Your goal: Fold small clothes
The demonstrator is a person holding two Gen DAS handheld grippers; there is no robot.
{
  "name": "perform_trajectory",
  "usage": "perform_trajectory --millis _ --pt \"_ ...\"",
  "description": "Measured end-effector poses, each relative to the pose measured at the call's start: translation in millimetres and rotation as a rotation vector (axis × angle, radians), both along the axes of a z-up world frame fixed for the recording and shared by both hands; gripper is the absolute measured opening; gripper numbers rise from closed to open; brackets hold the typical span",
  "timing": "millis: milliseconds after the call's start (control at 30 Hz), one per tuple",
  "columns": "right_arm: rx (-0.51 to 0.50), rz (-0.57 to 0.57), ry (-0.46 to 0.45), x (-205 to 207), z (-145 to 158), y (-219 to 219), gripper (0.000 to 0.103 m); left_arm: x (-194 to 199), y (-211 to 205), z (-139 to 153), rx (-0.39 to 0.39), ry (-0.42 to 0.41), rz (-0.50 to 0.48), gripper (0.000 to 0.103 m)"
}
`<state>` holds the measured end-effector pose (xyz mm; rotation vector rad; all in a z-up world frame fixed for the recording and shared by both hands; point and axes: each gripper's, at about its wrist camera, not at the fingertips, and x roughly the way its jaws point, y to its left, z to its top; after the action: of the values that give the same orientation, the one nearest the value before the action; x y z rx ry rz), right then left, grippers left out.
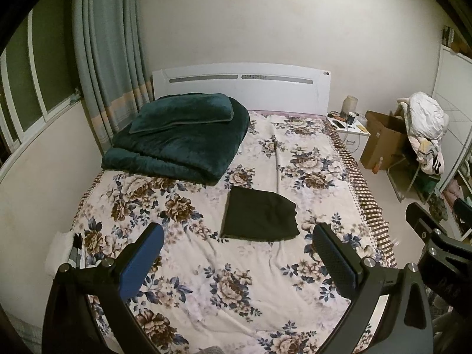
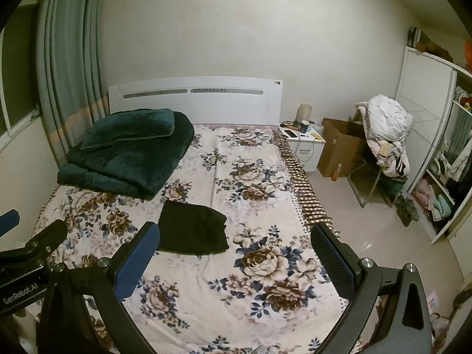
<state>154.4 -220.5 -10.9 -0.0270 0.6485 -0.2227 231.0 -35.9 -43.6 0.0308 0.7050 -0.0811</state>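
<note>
Nearest you, your left gripper (image 1: 237,255) hangs above the bed with its jaws spread wide and nothing between them; one finger carries a blue ribbed pad (image 1: 144,261), the other a dark textured one. Your right gripper (image 2: 236,255) sits just to its right, likewise wide open and empty, over the bed's near right part. Below both lies a soft, slightly rumpled bedsheet (image 1: 236,295), cream with large brown and blue roses and a checked brown border along its right edge. Beyond the fingertips, at the middle of the bed, rests the dark garment (image 1: 259,216), a flat, matte, roughly square folded piece, apart from both grippers. Farther away on the left lies a thick, plush teal blanket (image 1: 180,147), folded, with a matching pillow (image 1: 183,112) on top. Behind it stands a smooth white headboard (image 1: 242,87), and a brown cardboard box (image 1: 380,138) sits on the floor at far right.
</note>
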Motion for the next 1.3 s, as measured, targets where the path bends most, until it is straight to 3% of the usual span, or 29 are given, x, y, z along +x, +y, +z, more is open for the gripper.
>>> perform_trajectory --millis 1300 --pt "0.001 0.022 0.005 2.1 -5.9 6.5 0.103 -5.1 5.3 -0.1 -0.014 -0.005 0.013 0.103"
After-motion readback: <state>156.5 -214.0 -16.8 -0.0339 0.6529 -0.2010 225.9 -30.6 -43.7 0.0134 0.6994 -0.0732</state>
